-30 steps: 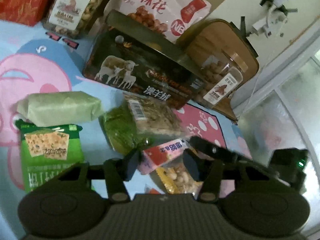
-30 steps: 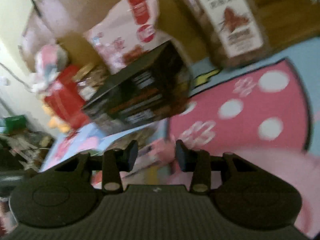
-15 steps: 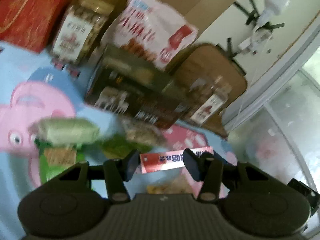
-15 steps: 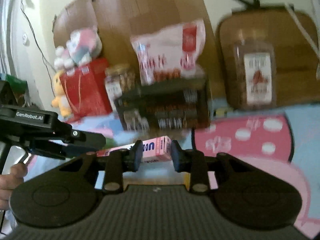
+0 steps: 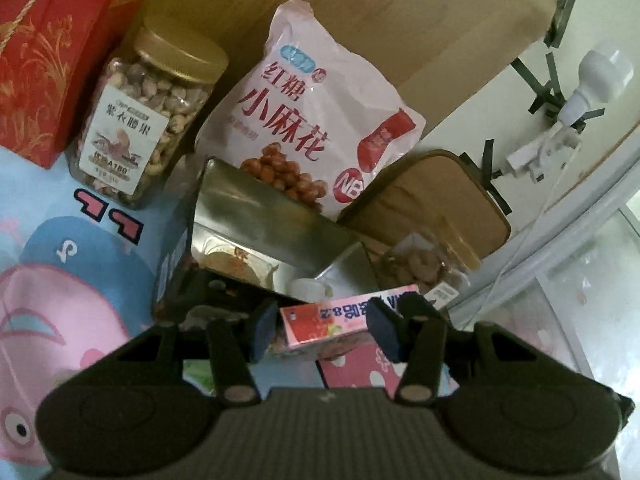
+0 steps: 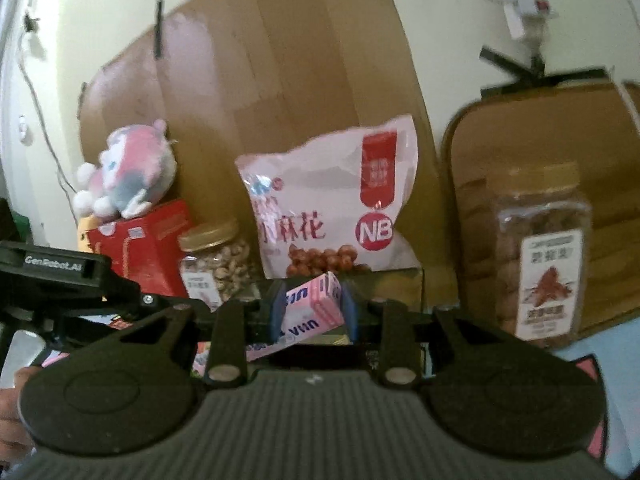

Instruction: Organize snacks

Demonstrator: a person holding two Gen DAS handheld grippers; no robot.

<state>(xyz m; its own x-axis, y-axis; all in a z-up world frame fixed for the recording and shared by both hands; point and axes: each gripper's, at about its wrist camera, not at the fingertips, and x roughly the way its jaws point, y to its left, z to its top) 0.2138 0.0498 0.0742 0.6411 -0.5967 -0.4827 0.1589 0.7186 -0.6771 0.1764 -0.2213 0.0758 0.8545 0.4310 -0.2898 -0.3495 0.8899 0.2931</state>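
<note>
- Ahead of both grippers: dark open box [image 5: 256,248], pink snack bag [image 5: 316,112] leaning on cardboard behind it.
- Left of bag: nut jar [image 5: 148,120], red gift box [image 5: 52,48] with plush toy [image 6: 128,172] on top. Right: second jar [image 6: 540,256] against brown board [image 6: 532,128].
- Cartoon mat [image 5: 72,280] underneath.
- Pink carton [image 5: 340,320]: long, slim, blue print, tilted.
- Left gripper [image 5: 324,330]: part open, clamped on carton across its length.
- Right gripper [image 6: 312,308]: narrower gap, pads pressed on carton's end.
- Carton off the mat, spanning both grippers, just before the dark box.
</note>
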